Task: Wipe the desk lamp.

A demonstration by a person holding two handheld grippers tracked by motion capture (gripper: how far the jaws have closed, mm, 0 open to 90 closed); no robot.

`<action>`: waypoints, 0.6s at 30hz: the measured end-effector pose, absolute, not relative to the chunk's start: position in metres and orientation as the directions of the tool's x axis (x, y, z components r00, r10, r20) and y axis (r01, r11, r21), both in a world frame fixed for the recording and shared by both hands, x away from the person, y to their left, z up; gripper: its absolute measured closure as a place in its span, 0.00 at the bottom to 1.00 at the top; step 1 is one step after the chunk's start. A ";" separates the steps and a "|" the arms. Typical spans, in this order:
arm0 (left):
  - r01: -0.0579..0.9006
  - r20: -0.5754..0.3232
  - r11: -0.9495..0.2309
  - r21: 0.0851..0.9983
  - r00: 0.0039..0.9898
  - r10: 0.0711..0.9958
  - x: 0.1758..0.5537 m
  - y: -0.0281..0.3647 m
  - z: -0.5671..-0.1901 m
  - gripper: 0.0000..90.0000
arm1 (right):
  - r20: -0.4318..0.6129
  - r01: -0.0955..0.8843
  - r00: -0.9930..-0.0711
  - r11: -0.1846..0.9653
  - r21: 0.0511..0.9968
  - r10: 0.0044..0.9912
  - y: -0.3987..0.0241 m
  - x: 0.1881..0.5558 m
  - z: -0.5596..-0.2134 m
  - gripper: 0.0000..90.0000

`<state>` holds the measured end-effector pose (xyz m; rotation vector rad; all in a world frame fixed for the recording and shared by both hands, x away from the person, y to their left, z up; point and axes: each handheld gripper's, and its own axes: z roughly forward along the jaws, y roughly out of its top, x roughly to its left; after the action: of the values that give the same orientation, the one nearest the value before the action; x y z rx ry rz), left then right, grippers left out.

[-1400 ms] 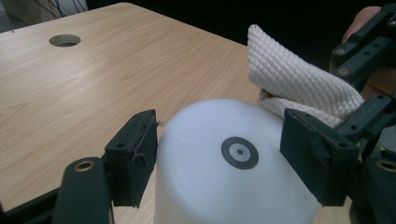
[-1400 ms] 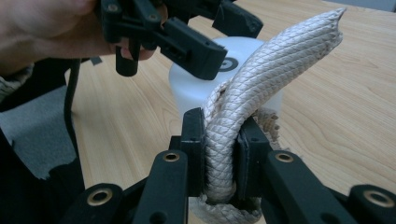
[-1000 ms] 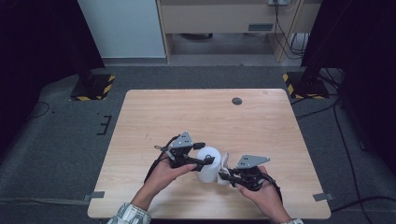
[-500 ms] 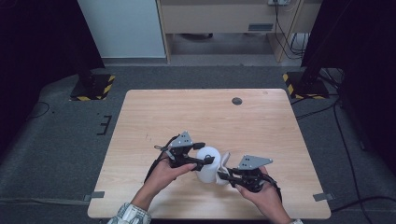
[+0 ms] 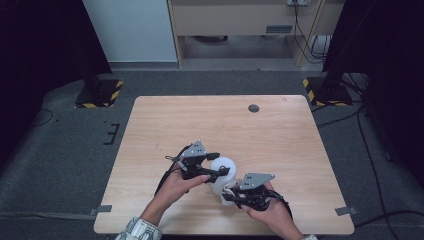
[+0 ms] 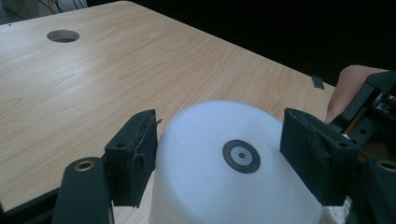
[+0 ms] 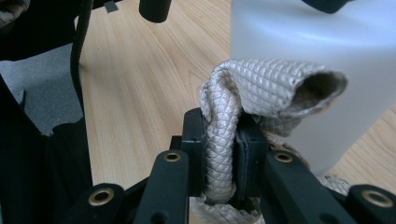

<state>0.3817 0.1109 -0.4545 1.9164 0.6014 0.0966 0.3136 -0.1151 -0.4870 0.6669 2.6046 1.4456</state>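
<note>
- Where the high view looks down on the pale wooden worktop [image 5: 280, 130], the left claw [image 5: 223, 172] sits at a white container [image 5: 220, 170] near the front edge, and the right claw [image 5: 229, 192] lies just beside it, toward the person; both hands come in from the bottom edge. The right claw's jaws and what they carry are too small to read here.
- The same view alone gives the room: grey carpet [image 5: 55, 150] around the worktop, a dark round hole [image 5: 254, 108] near its far edge, two stands with yellow-and-black striped feet [image 5: 100, 95] at the far corners, a white panel [image 5: 131, 30] and a beige cabinet behind, and cables at the far right.
- The left gripper view supplies the grip: the container [image 6: 233, 163], translucent white with a small dark ring on its upper face, stands between the two padded jaws, which are partly open around it with a pad against each side. The round hole [image 6: 63, 35] lies far off on the wood, and a fingertip of the other hand shows at the right edge.
- The right gripper view adds the cloth [image 7: 252, 107]: a beige, diamond-textured fold pinched in the nearly closed right claw [image 7: 223, 154], its free end curling up against the container's wall [image 7: 317, 56]. The wood grain runs beneath.
</note>
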 end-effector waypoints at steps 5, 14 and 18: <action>0.365 -0.207 -0.299 0.882 0.869 0.449 0.382 0.111 -0.454 0.30 | 0.118 0.297 -0.908 0.417 0.859 0.403 -0.118 0.312 -0.474 0.86; 0.368 -0.209 -0.299 0.880 0.868 0.451 0.382 0.111 -0.454 0.30 | 0.111 0.280 -0.915 0.414 0.866 0.387 -0.110 0.313 -0.475 0.86; 0.369 -0.211 -0.299 0.880 0.867 0.451 0.382 0.111 -0.454 0.30 | 0.116 0.301 -0.915 0.462 0.834 0.387 -0.106 0.315 -0.486 0.86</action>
<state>0.3821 0.1108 -0.4543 1.9179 0.6071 0.0912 0.3152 -0.1056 -0.4861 0.6155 2.6081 1.4594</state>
